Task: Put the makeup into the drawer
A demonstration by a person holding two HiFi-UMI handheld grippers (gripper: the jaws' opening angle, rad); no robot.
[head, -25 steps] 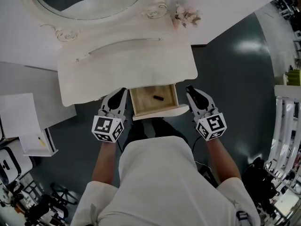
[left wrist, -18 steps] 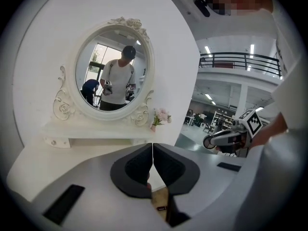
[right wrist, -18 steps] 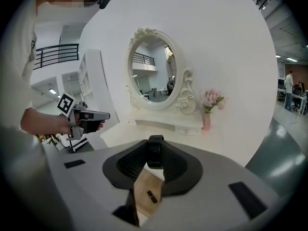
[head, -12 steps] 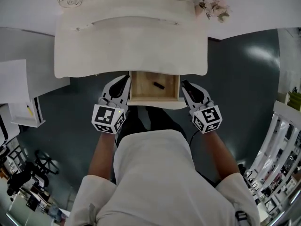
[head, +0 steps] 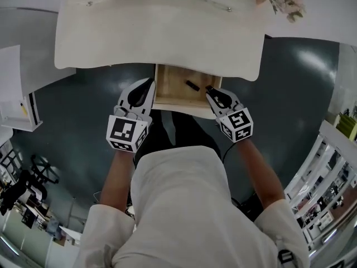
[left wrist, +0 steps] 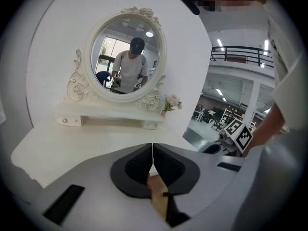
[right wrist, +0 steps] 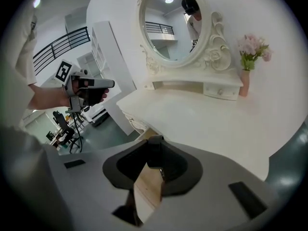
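Left gripper (left wrist: 152, 148) jaws meet, empty. Right gripper (right wrist: 155, 147) jaws, part-open, pinch a dark makeup item (right wrist: 154, 155) at their tips, with the wooden drawer (right wrist: 147, 186) below.

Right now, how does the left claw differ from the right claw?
The left claw is shut with nothing between its pads; the right claw is shut on a small dark makeup piece. In the head view, the left claw sits just left of the open drawer, while the right claw's tip is over the drawer's right side. Both are closed and aimed toward the dressing table.
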